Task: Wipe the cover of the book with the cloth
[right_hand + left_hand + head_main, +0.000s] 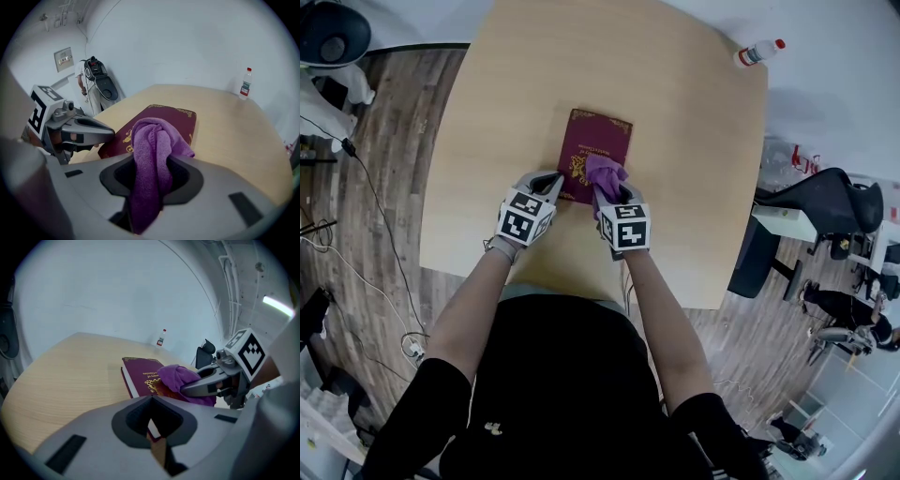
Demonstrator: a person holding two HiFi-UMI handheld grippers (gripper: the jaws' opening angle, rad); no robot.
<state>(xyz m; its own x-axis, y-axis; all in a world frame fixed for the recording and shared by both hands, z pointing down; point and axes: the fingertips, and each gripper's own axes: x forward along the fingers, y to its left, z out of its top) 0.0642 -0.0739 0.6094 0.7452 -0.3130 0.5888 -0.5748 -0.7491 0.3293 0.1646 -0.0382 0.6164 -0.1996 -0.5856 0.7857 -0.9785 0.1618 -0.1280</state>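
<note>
While plank flooring [403, 141] surrounds it, the pale table [534, 75] carries a book [605, 136].

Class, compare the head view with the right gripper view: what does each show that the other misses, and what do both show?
Head view only: the wood-plank floor, the person's arms, and the right gripper seen from above with its marker cube.
Right gripper view only: that gripper's jaws closed on the purple knitted cloth, seen close up, and a grey wall plate.
Both: the maroon gold-printed book with the cloth on its cover, the left gripper at its near edge, the red-capped plastic bottle, and the light wooden table.
</note>
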